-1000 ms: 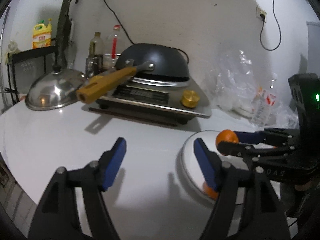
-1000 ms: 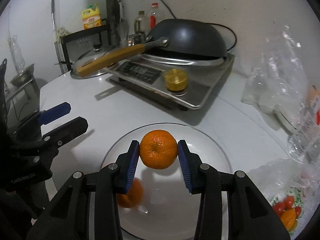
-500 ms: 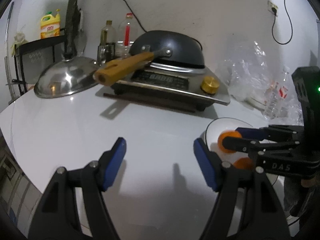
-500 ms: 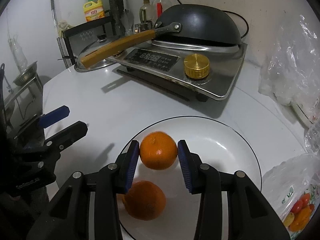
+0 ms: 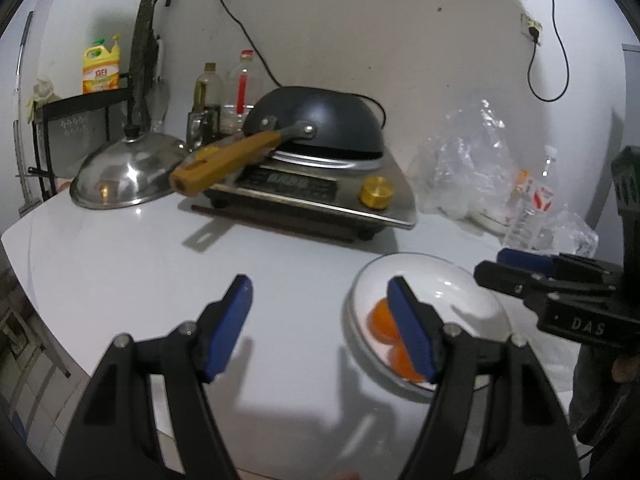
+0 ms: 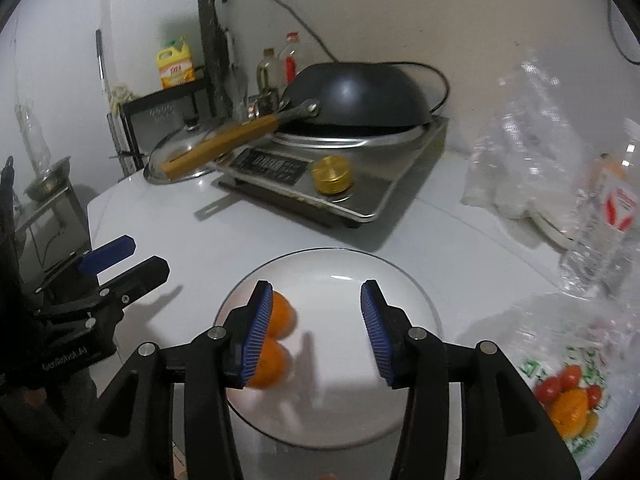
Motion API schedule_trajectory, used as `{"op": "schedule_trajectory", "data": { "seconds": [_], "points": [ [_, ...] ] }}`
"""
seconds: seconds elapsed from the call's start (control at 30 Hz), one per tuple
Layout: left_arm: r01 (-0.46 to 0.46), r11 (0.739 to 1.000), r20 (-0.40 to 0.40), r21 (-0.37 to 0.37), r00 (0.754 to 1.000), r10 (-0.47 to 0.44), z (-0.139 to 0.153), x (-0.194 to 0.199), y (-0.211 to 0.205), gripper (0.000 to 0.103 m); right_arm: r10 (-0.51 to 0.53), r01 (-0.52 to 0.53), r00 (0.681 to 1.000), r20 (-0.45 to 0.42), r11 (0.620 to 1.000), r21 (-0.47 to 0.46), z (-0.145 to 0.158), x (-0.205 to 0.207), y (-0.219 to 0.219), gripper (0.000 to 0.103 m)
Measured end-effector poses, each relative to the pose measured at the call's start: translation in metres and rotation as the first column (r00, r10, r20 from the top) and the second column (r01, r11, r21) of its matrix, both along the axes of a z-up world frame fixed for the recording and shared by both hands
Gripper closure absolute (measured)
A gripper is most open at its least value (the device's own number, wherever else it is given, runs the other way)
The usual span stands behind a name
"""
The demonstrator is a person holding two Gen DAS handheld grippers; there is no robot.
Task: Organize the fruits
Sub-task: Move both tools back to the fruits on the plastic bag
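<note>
Oranges: two (image 6: 282,316) (image 6: 270,364), round, bright orange, touching, on the left part of the white plate (image 6: 392,276).
Plate: on the white desk (image 6: 168,208), before the stove.
Right gripper (image 6: 316,332): jaws opening, nothing between them, above the plate.
Left gripper (image 5: 320,324): jaws spread, empty, over bare desk.

Both wrist views look forward and down over the counter, sharing the white plate (image 5: 472,280) (image 6: 416,300) and stove (image 5: 320,196) (image 6: 384,184).
</note>
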State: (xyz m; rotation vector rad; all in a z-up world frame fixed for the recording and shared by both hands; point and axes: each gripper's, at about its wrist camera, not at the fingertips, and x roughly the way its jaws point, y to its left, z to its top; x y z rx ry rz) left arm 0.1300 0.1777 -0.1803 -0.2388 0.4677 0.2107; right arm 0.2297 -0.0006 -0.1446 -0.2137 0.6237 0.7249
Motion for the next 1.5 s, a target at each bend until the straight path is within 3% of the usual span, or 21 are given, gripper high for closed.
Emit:
{"op": "schedule_trajectory", "data": {
  "seconds": [0.1, 0.3, 0.57, 0.83, 1.23, 1.5],
  "points": [
    [0.018, 1.0, -0.002, 0.018, 1.0, -0.018, 0.005, -0.001, -0.018, 0.032, -0.029, 0.028, 0.998, 0.058, 1.0, 0.012, 0.008, -0.008, -0.021, 0.032],
    [0.076, 0.996, 0.02, 0.056, 0.997, -0.077, 0.017, -0.001, -0.058, 0.032, -0.115, 0.114, 0.982, 0.148, 0.993, 0.013, 0.019, -0.016, -0.066, 0.023],
    [0.169, 0.982, 0.044, 0.079, 0.984, -0.173, 0.028, 0.005, -0.115, 0.032, -0.232, 0.237, 0.953, 0.196, 0.972, 0.001, 0.027, -0.026, -0.131, 0.023],
    [0.228, 0.97, 0.028, 0.082, 0.973, -0.23, 0.029, 0.017, -0.157, 0.032, -0.318, 0.324, 0.932, 0.173, 0.946, -0.007, 0.018, -0.024, -0.186, 0.023],
    [0.315, 0.944, -0.002, 0.094, 0.949, -0.316, 0.023, 0.035, -0.195, 0.032, -0.352, 0.358, 0.926, 0.134, 0.934, -0.02, -0.002, -0.011, -0.215, 0.025],
    [0.373, 0.925, -0.026, 0.077, 0.928, -0.372, 0.014, 0.05, -0.212, 0.032, -0.322, 0.325, 0.945, 0.06, 0.944, -0.055, -0.022, 0.006, -0.213, 0.042]
  ]
}}
